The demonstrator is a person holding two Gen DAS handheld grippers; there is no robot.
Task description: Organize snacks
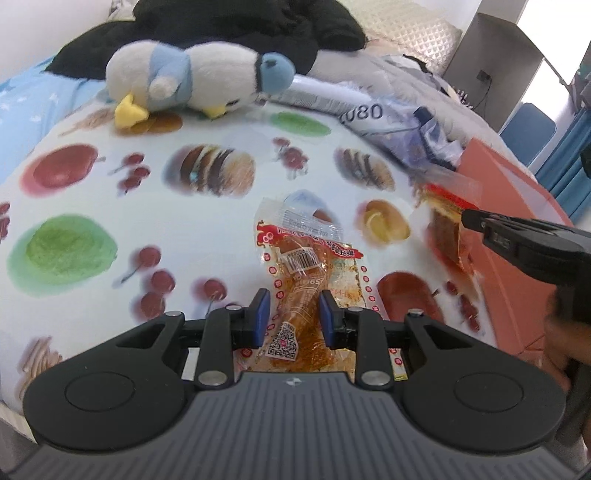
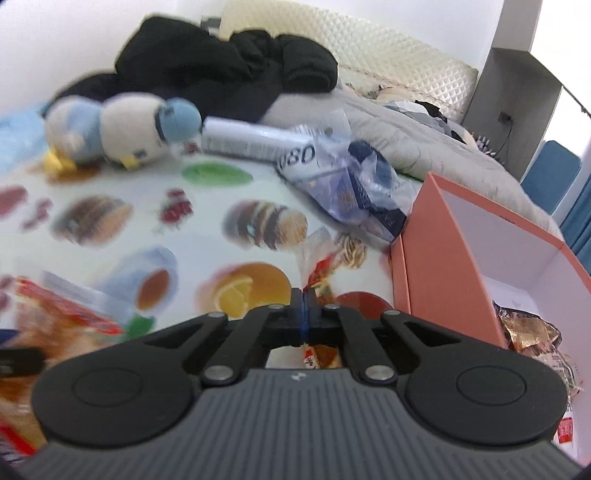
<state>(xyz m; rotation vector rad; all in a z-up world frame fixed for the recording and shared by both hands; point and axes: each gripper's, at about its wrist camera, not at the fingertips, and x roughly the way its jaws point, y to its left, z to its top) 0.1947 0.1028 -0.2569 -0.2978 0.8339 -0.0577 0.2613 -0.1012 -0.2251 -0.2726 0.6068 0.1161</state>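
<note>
My left gripper (image 1: 294, 314) is shut on an orange drumstick snack in a clear, red-printed wrapper (image 1: 310, 258), its blue pads pressing the narrow part; the packet's far end lies toward the printed cloth (image 1: 92, 184). A second clear packet with a white label (image 1: 306, 214) lies under its far end. My right gripper (image 2: 303, 295) is shut on the clear edge of another red-and-orange snack packet (image 2: 317, 258), which hangs below the fingers. In the left wrist view that gripper (image 1: 466, 218) and its blurred packet (image 1: 443, 225) sit beside the salmon box (image 1: 509, 206).
The salmon box (image 2: 480, 229) is white inside and holds wrapped snacks (image 2: 528, 328). A plush penguin (image 1: 184, 81), black clothing (image 1: 221, 29), a white tube (image 2: 251, 142) and a plastic bag with blue items (image 2: 351, 192) lie at the back. A hand (image 1: 561, 350) holds the right gripper.
</note>
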